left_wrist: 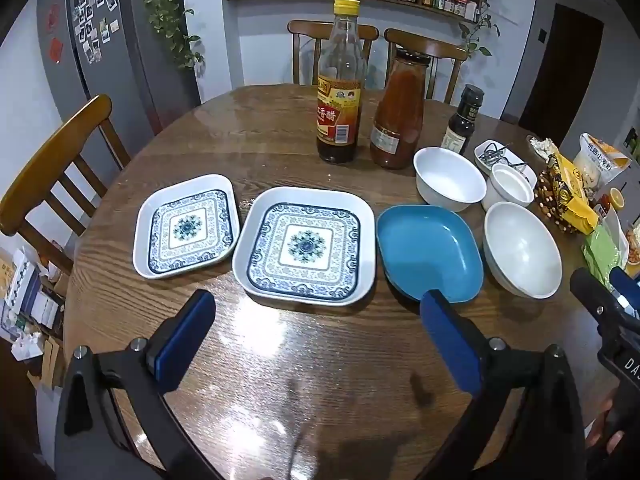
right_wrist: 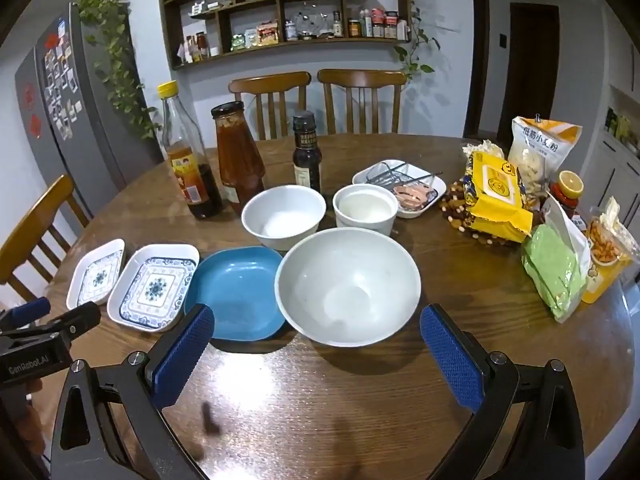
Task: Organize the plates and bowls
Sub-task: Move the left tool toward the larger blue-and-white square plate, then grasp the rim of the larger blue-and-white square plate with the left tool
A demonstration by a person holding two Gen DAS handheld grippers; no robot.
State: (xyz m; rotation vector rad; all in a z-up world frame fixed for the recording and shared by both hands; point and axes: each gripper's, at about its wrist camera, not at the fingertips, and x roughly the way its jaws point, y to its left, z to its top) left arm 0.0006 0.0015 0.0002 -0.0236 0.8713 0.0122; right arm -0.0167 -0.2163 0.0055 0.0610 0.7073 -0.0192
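Round wooden table (left_wrist: 248,132), dishes laid in a loose row along the near half.

- Small patterned square plate (left_wrist: 186,226) farthest left; large patterned square plate (left_wrist: 306,246) just beside it, apart by a narrow gap.
- Blue square dish (left_wrist: 430,252) next, rim near or touching the large plate; cannot tell which.
- Large white bowl (right_wrist: 348,286) nearest the right gripper, rim overlapping the blue dish's edge in view; contact unclear.
- Behind: medium white bowl (right_wrist: 284,214), small white cup-bowl (right_wrist: 366,208), then a white tray (right_wrist: 400,186) with metal utensils.
- 3 bottles at back: vinegar bottle (left_wrist: 340,88), red sauce jar (left_wrist: 398,114), small dark bottle (left_wrist: 460,120). Snack bags (right_wrist: 496,196) piled on the right.

Grippers:
- Left gripper (left_wrist: 316,320): fingers spread wide, nothing between, hovering short of the large plate.
- Right gripper (right_wrist: 316,332): fingers spread wide, empty, lined up on the large white bowl.

Handling, judged:
- All pieces rigid, glossy, likely slippery; probably ceramic or melamine, so breakable if dropped.
- Plates shallow: pinch across the raised rim, 1 pad inside, 1 under.
- Bowls: take the near wall at the lip, 1 pad inside, 1 outside.
- Nothing stacked yet.
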